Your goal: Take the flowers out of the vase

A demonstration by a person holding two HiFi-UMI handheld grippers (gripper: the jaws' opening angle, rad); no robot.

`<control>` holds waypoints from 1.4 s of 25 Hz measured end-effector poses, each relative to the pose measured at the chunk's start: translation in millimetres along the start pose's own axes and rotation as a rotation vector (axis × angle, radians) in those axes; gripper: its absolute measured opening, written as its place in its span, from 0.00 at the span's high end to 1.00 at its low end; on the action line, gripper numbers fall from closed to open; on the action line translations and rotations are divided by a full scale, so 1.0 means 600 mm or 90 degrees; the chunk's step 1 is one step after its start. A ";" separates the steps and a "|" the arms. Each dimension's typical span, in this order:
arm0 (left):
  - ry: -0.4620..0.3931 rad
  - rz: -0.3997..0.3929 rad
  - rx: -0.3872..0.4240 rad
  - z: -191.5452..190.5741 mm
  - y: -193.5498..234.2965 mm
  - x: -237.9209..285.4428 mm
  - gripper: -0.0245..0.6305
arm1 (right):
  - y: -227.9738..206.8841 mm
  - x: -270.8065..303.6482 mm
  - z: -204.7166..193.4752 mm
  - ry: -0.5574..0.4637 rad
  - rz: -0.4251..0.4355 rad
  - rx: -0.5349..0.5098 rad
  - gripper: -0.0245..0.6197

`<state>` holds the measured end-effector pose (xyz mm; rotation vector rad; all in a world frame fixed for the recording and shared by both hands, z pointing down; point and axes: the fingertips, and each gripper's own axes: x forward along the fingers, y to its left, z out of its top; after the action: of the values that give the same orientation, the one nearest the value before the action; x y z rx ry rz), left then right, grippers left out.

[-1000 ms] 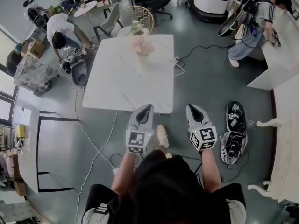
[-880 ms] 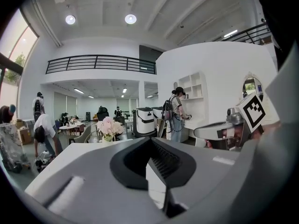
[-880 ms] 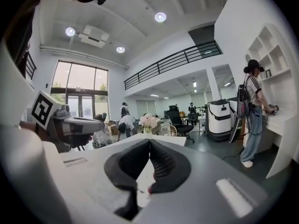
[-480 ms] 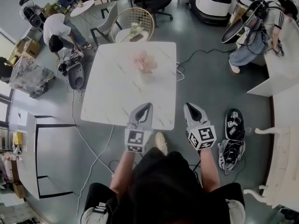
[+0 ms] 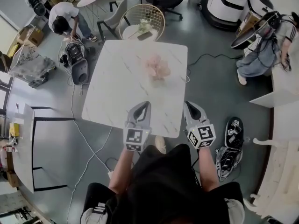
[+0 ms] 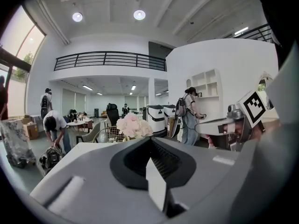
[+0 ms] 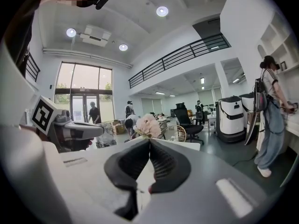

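Observation:
A bunch of pale pink flowers (image 5: 158, 68) stands in a clear vase on the white marble table (image 5: 117, 92), towards its far right part. My left gripper (image 5: 145, 105) and right gripper (image 5: 188, 104) hover side by side over the table's near edge, well short of the flowers. Both point at the flowers and both are shut with nothing between the jaws. In the left gripper view the flowers (image 6: 133, 125) show just above the shut left gripper (image 6: 150, 139). In the right gripper view the flowers (image 7: 147, 125) sit just over the shut right gripper (image 7: 149, 140). The jaws hide the vase in both gripper views.
A gold wire chair (image 5: 142, 17) stands behind the table. A person (image 5: 63, 20) bends over gear at the far left, another person (image 5: 266, 50) stands at a white counter (image 5: 280, 92) on the right. Cables cross the floor, and gear (image 5: 231, 143) lies on it by my right side.
Both grippers have moved forward, from over the floor to over the table's near edge. The table and flowers now lie closer in the head view. Both stay shut.

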<state>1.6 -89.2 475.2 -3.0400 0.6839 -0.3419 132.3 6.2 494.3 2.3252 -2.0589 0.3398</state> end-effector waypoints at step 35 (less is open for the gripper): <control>0.115 0.250 -0.105 -0.084 0.122 0.112 0.95 | -0.033 0.308 -0.083 0.121 0.311 -0.078 0.78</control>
<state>19.1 -182.1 534.6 -2.9424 1.3536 -0.5757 164.0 -164.2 577.5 1.6285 -2.4421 0.4077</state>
